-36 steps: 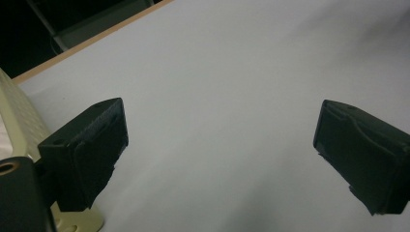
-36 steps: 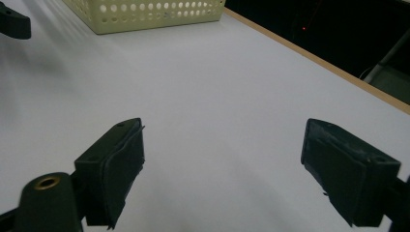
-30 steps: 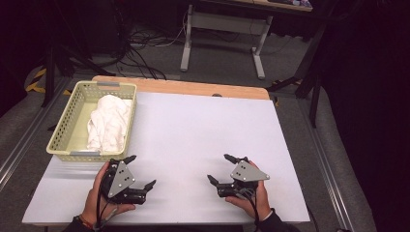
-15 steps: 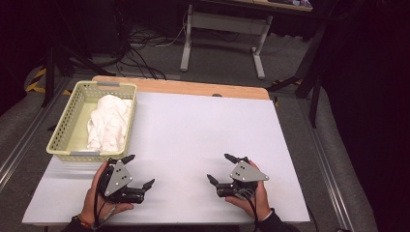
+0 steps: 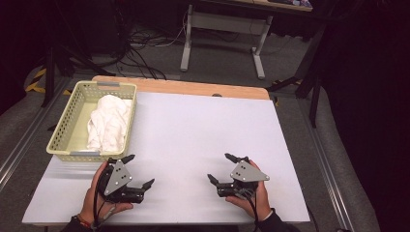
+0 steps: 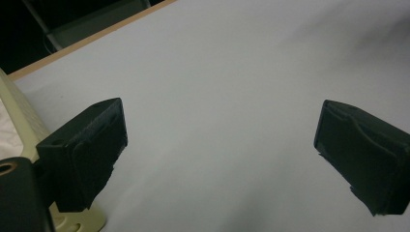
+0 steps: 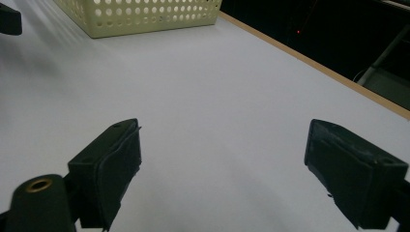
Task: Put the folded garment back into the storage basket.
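Resting on the table, both wide-spread and empty: left tool just beside the basket, right tool well apart. White cloth lies inside the basket, untouched; work not begun.

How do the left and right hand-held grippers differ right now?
The left hand-held gripper sits at the table's near left, close to the yellow basket that holds the white cloth; the right hand-held gripper sits at the near right, far from the basket. The left one's jaws point toward the table's right side, the right one's toward its left. Both are open, empty and low over the table.
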### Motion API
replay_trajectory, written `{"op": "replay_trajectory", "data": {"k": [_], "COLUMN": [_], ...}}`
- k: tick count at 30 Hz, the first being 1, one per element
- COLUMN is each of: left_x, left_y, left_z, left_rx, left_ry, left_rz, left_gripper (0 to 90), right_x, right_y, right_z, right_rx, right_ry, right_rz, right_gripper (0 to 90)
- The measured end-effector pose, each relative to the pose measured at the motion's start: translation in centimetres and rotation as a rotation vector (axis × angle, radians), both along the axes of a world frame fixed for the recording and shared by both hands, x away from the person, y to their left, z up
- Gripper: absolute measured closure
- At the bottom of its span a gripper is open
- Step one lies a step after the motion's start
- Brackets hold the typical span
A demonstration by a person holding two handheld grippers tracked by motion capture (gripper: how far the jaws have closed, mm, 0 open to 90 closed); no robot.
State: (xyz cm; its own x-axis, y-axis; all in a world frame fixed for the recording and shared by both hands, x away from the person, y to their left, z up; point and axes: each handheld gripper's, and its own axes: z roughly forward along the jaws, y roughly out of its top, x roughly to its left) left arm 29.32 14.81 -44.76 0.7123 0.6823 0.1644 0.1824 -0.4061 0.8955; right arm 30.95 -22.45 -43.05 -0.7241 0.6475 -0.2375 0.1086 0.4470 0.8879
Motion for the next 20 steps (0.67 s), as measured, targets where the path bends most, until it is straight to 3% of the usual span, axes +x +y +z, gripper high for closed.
{"op": "replay_trajectory", "data": {"k": [20], "left_x": [0.32], "left_y": [-0.5], "left_z": [-0.37], "left_rx": [0.024], "left_ry": [0.019], "left_rz": [-0.016], "left_gripper": [6.4], "right_x": [0.27], "right_y": [-0.12], "right_z": [-0.22], "right_rx": [-0.026], "right_ry": [0.017], "right_rz": [-0.017], "right_gripper": [13.5]}}
